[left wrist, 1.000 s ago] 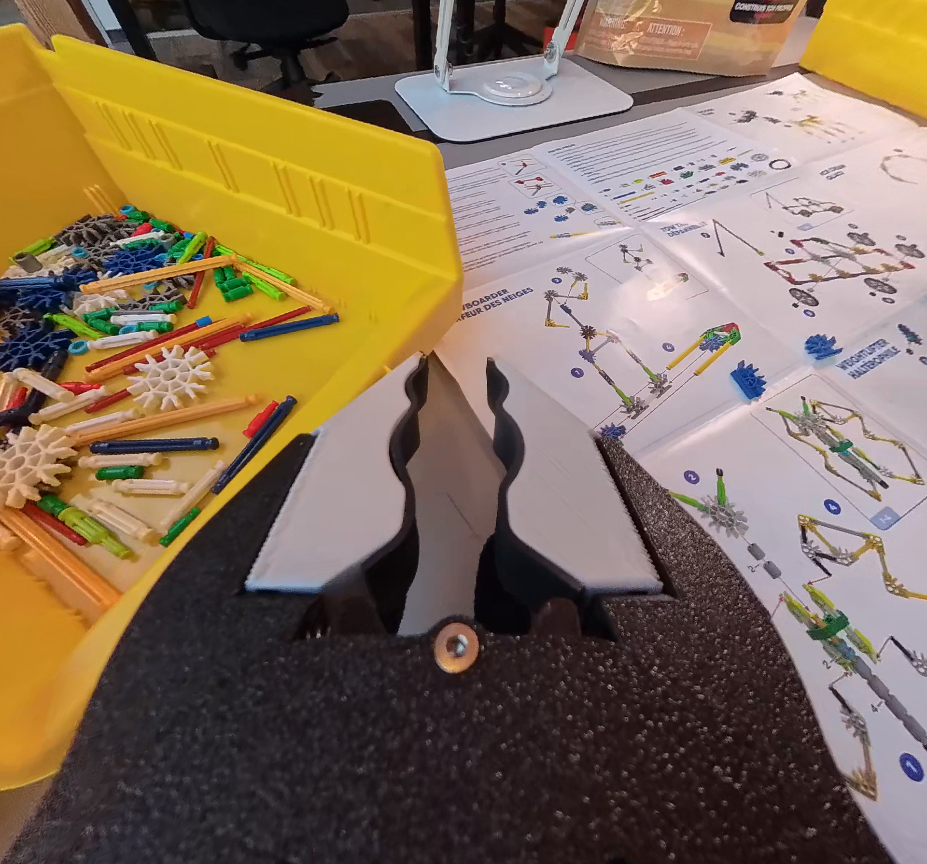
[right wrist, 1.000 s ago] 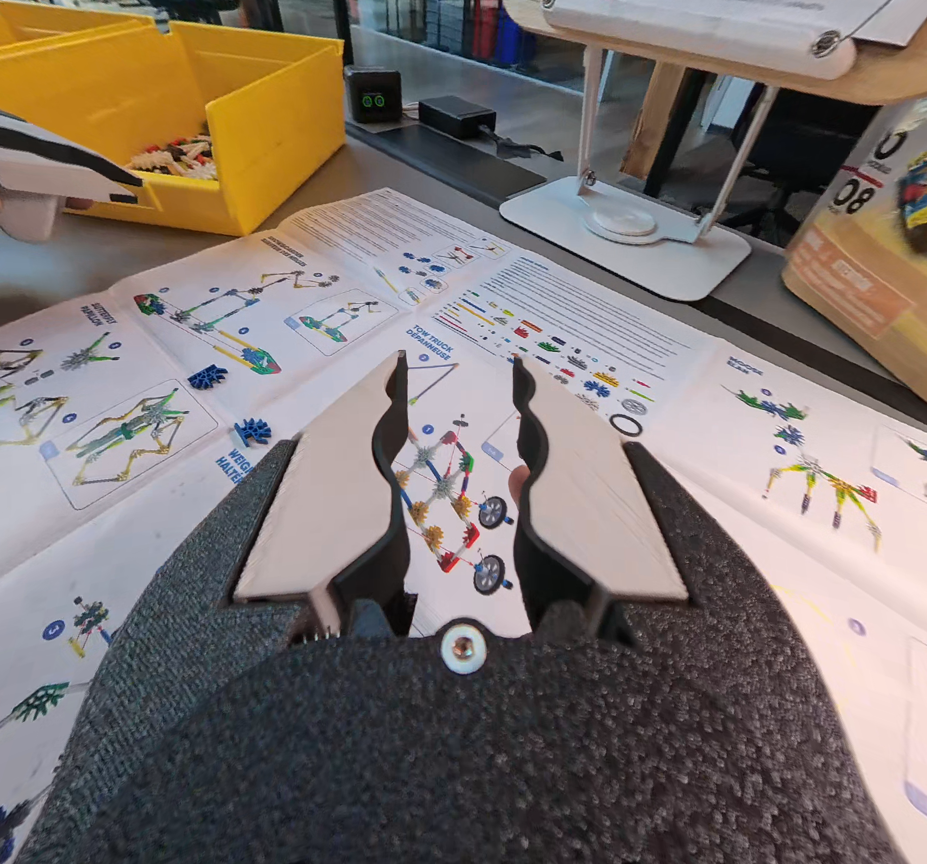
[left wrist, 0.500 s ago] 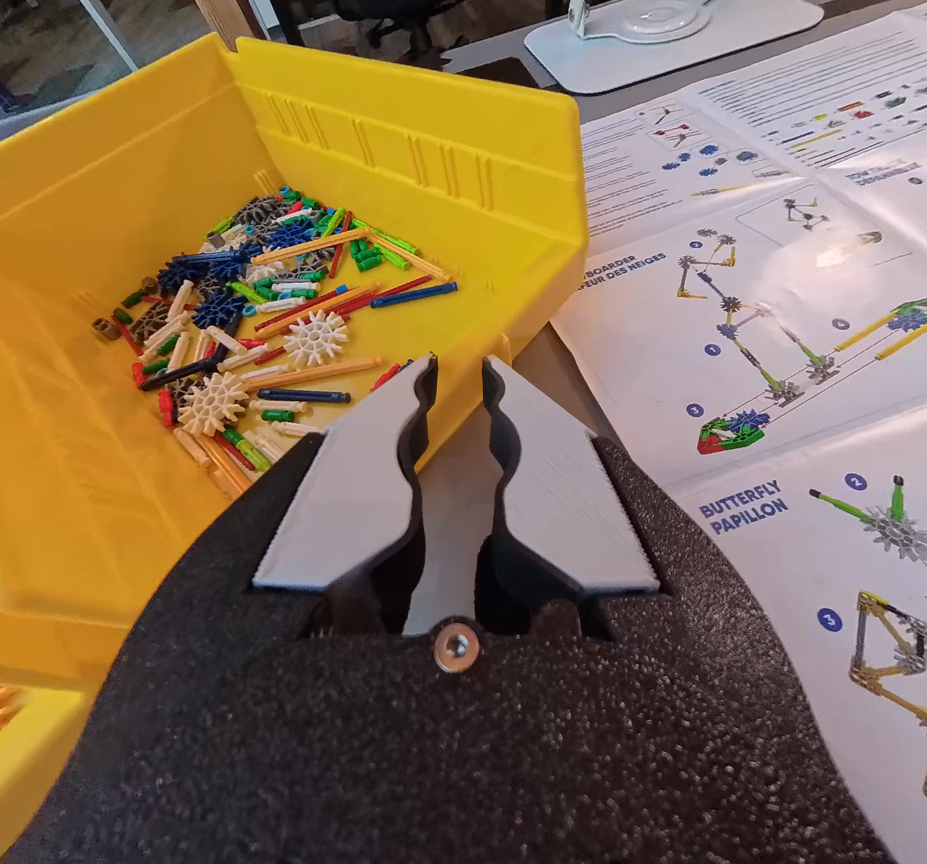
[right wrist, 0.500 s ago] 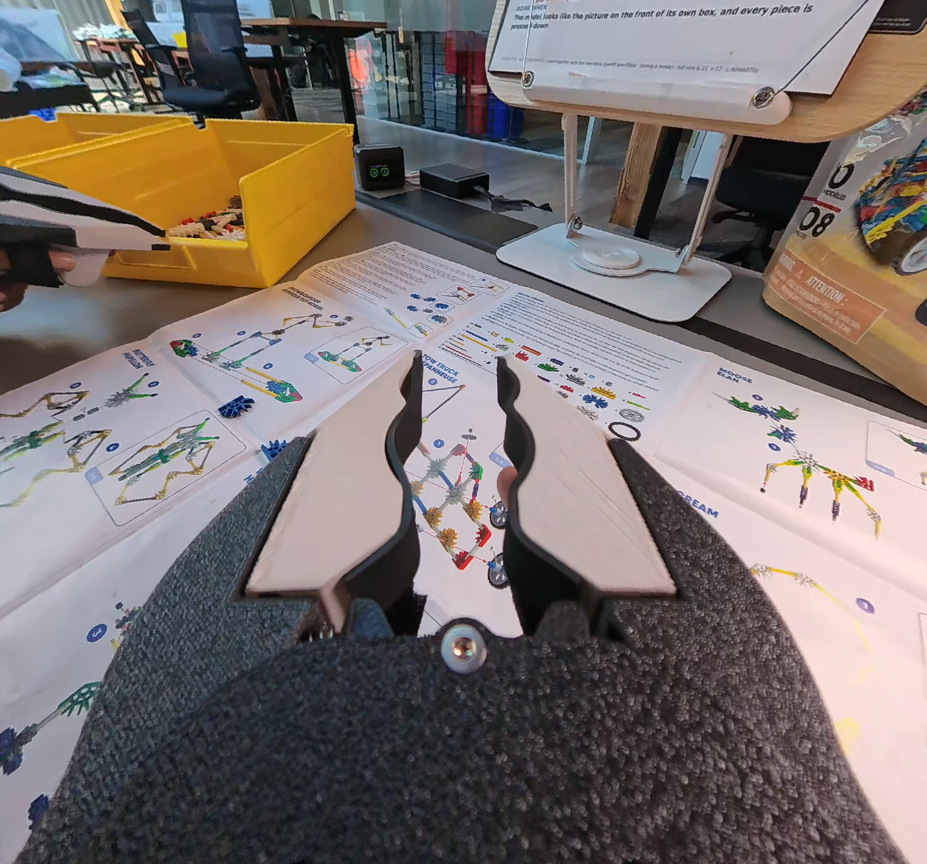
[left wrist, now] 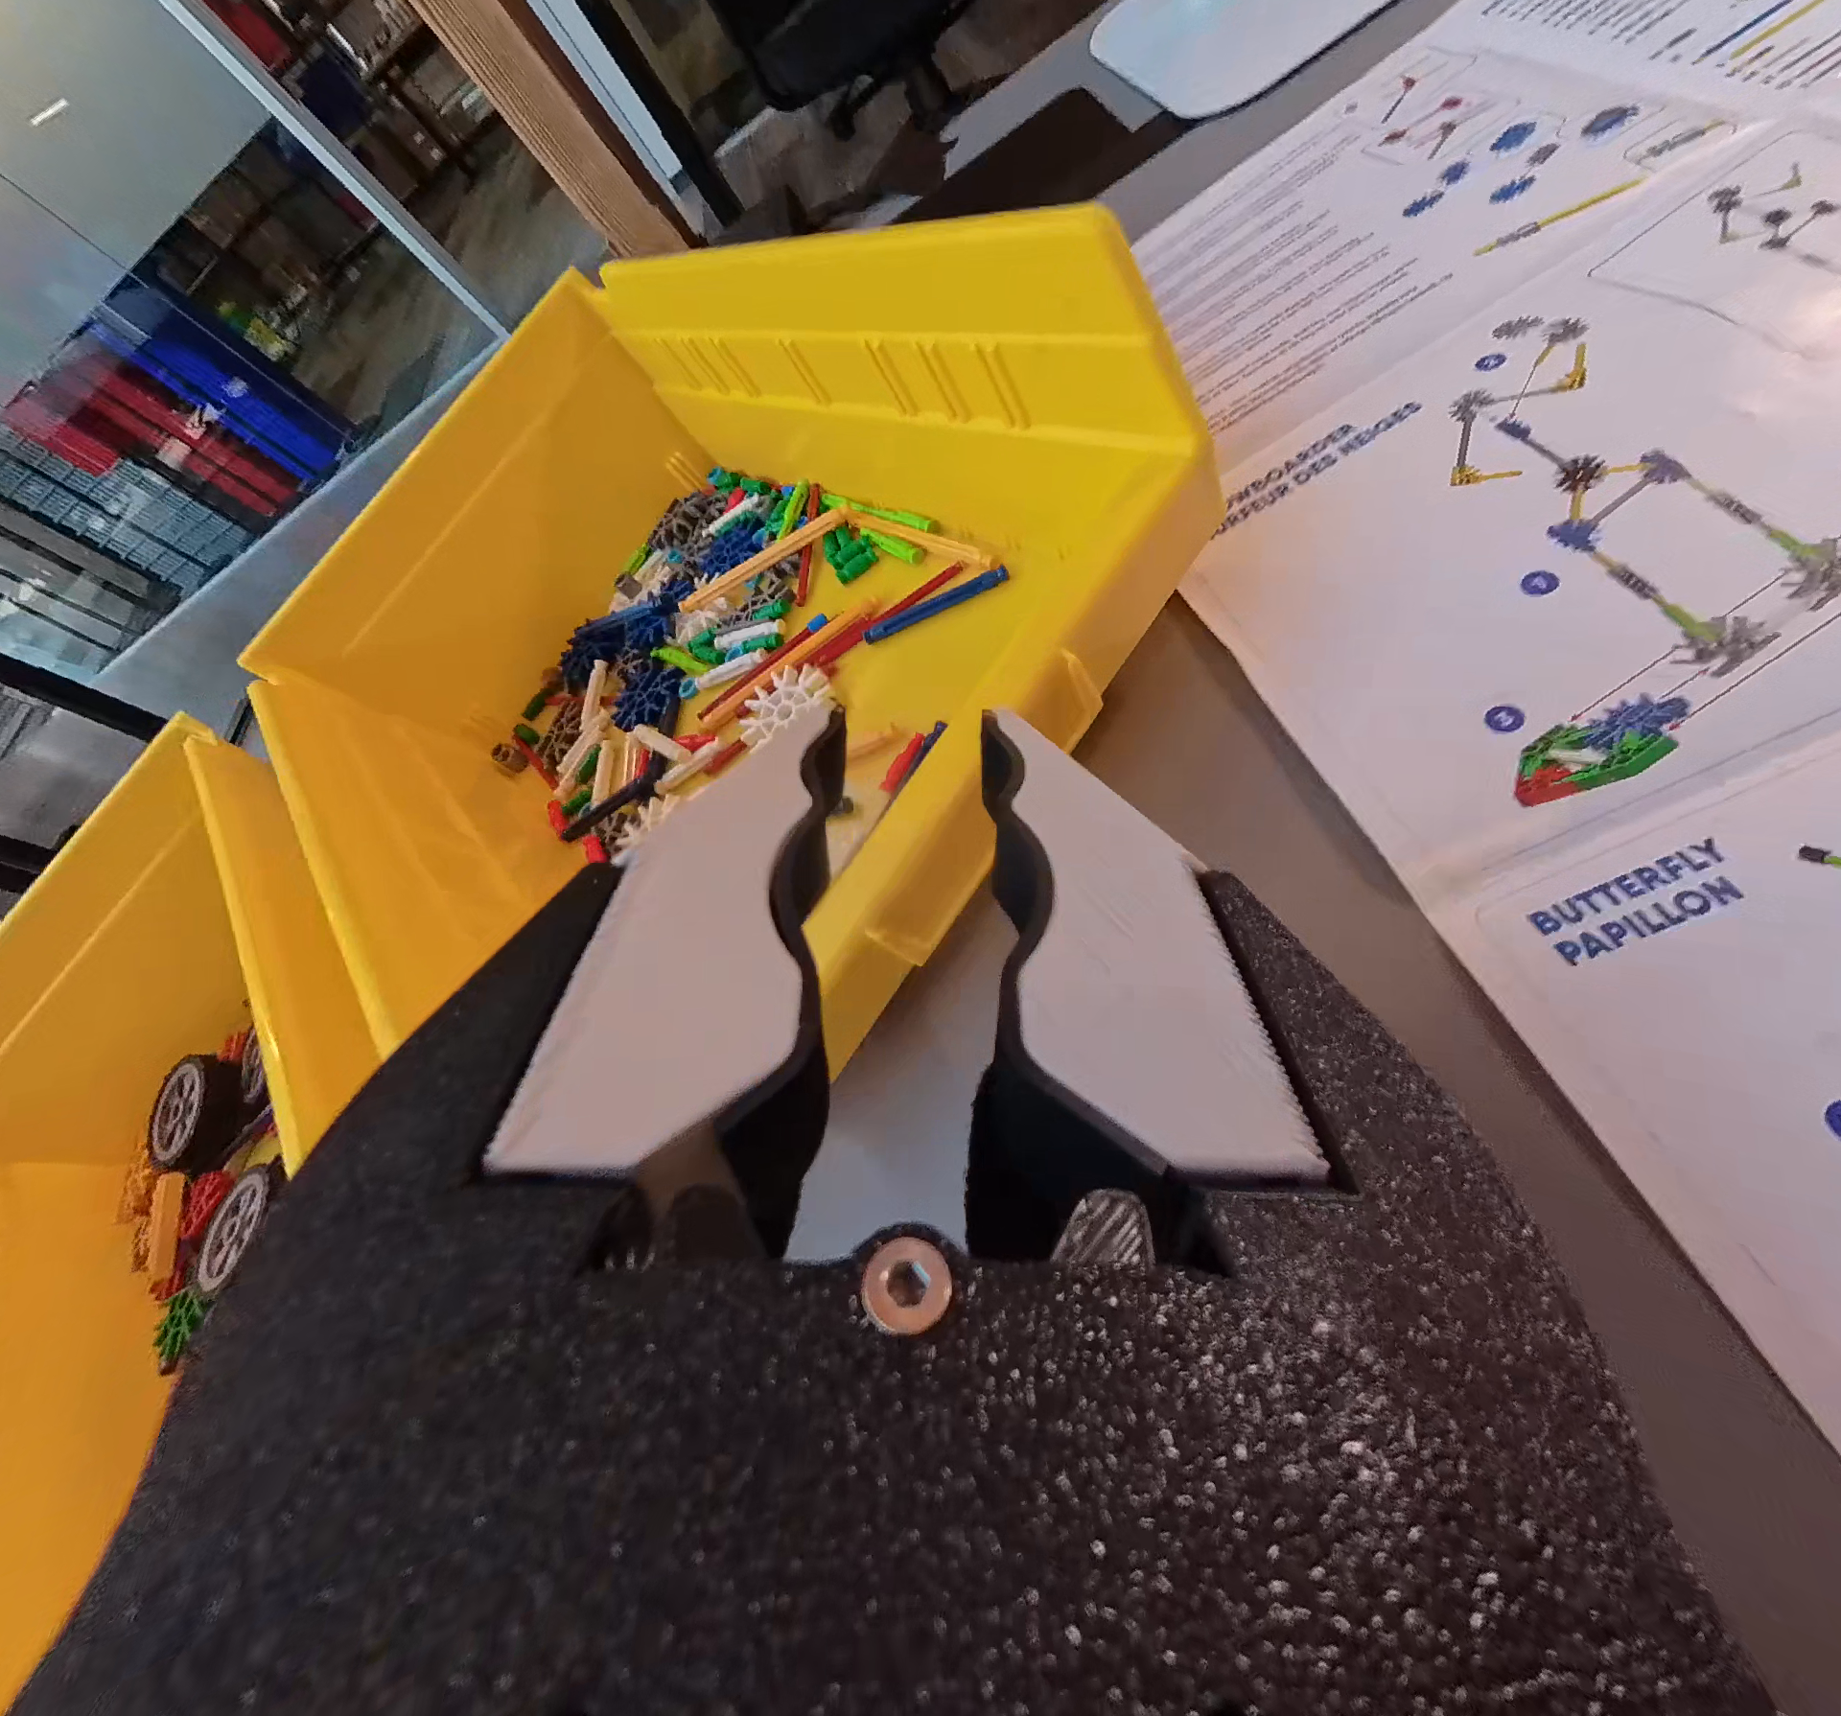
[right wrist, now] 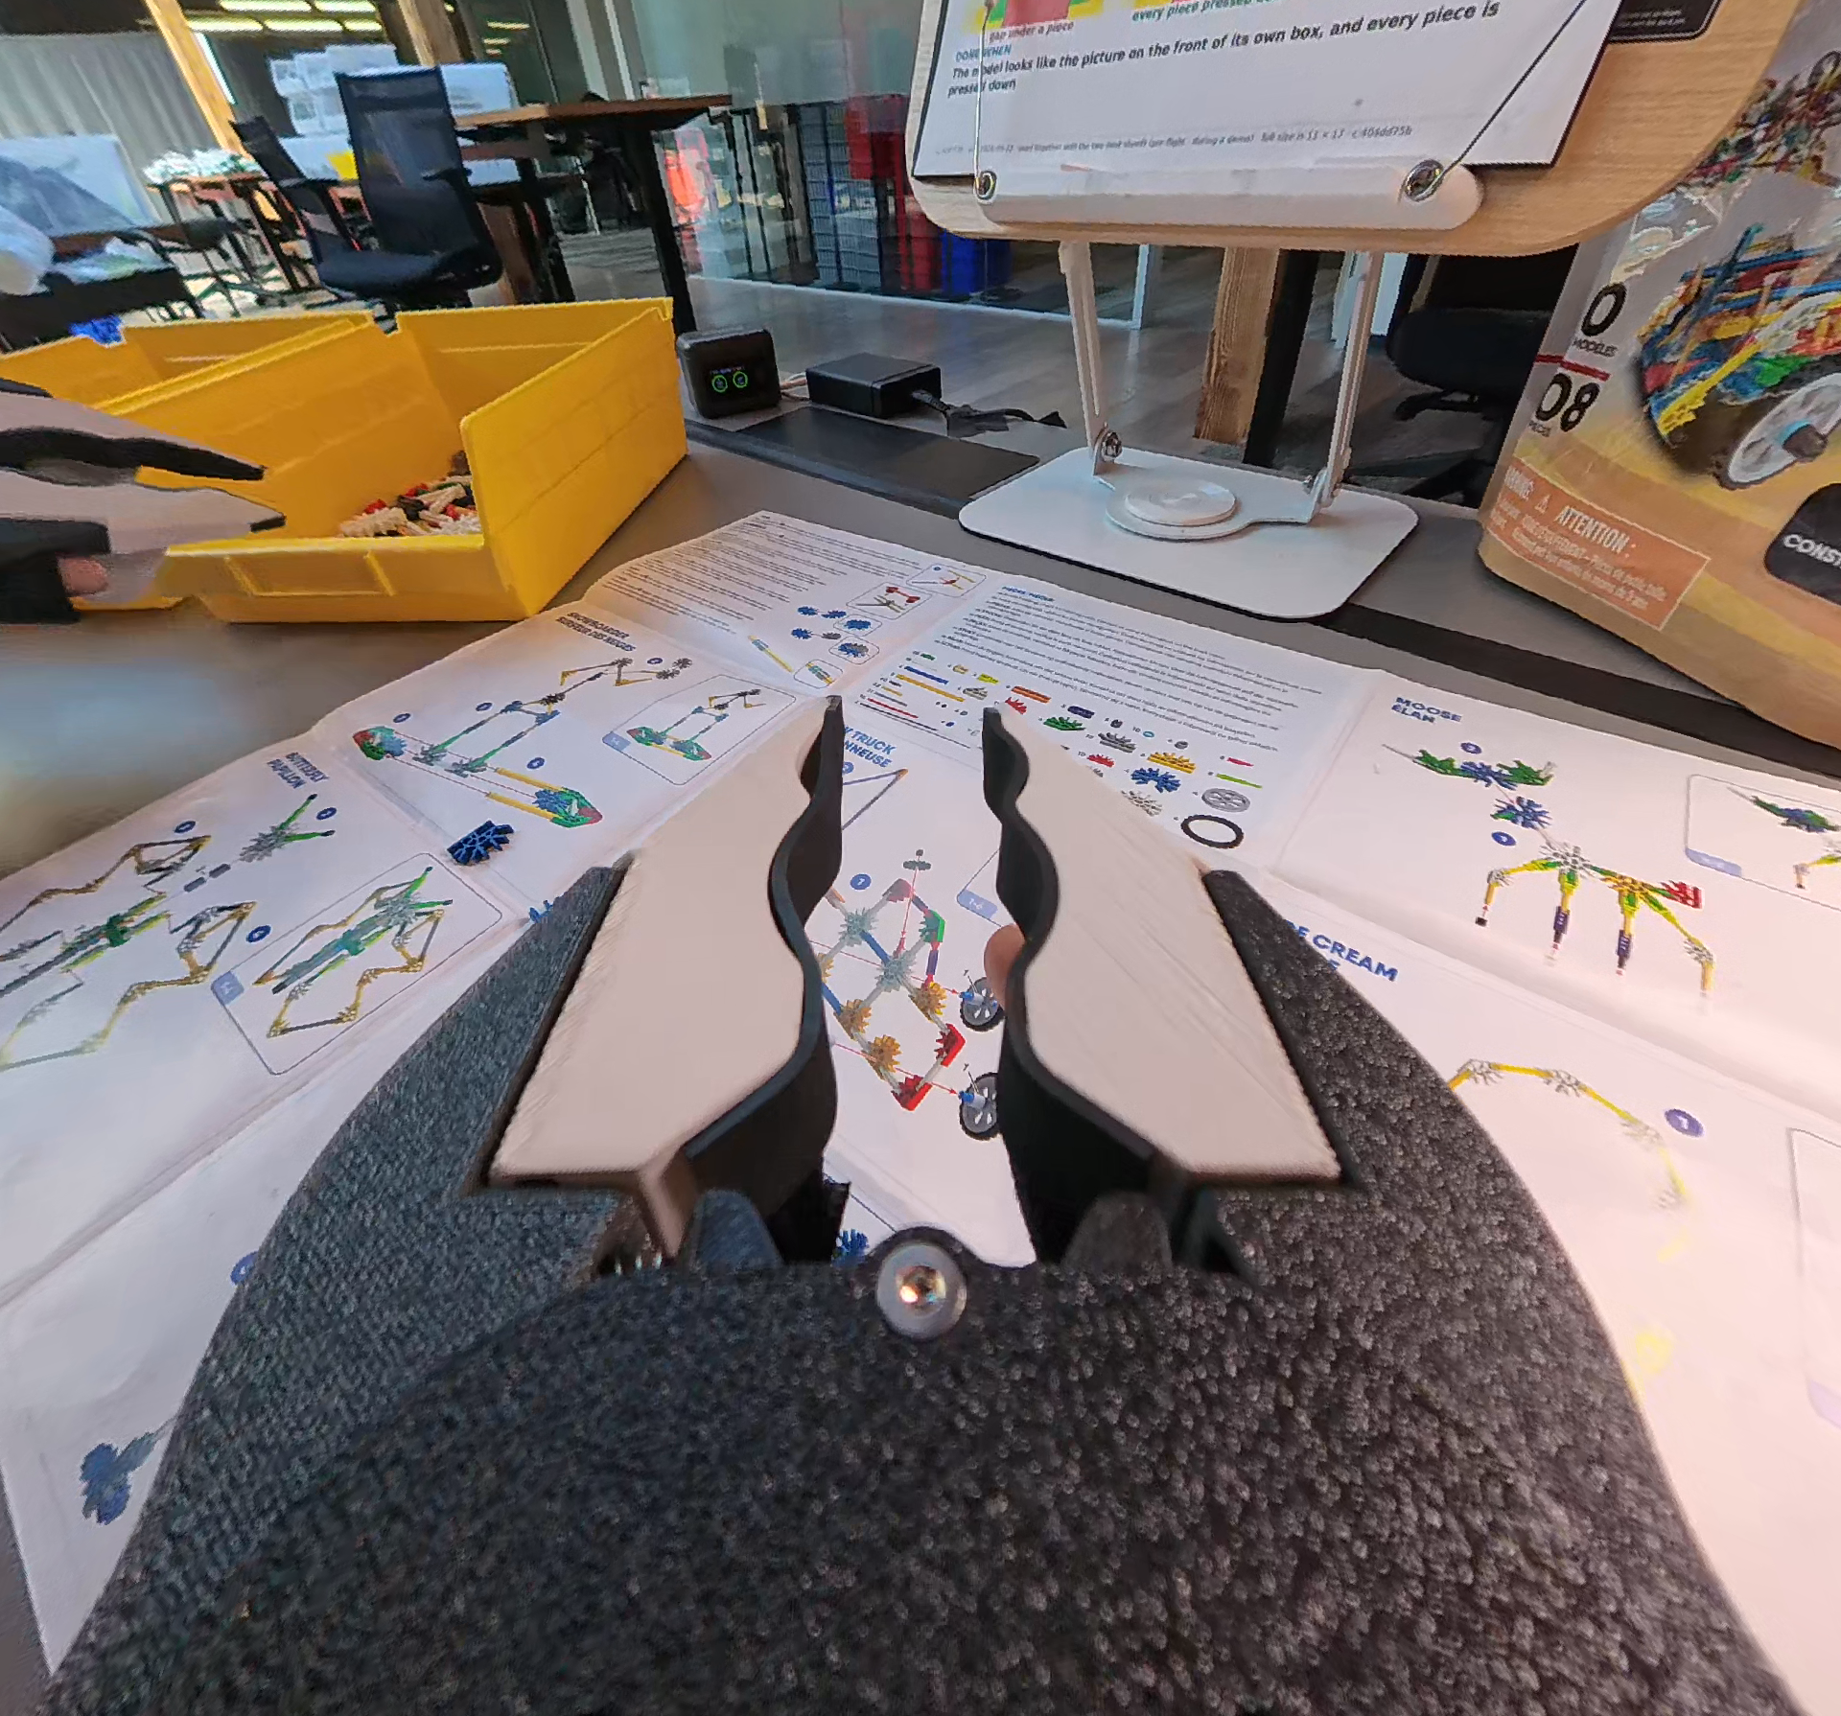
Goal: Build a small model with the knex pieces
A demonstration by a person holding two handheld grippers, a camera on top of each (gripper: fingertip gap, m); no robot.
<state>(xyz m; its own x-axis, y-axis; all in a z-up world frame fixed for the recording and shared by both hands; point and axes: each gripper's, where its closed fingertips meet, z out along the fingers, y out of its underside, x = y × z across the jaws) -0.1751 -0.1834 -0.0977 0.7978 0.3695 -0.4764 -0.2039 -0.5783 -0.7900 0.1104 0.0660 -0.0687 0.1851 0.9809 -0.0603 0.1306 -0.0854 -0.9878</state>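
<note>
The left gripper (left wrist: 912,722) hangs over the near rim of a yellow bin (left wrist: 897,343), its fingers parted with nothing between them. Inside the bin lies a heap of coloured rods and connectors (left wrist: 737,612), a white snowflake connector (left wrist: 792,702) closest to the fingertips. A second yellow bin (left wrist: 90,1021) just beside it holds wheels (left wrist: 199,1120). The right gripper (right wrist: 909,717), likewise open and empty, hovers above the unfolded instruction sheet (right wrist: 1494,921) on the grey table (right wrist: 149,702). A loose blue connector (right wrist: 480,842) rests on the sheet. A white stand base (right wrist: 1185,523) and a cardboard kit box (right wrist: 1694,473) sit at the table's far edge.
</note>
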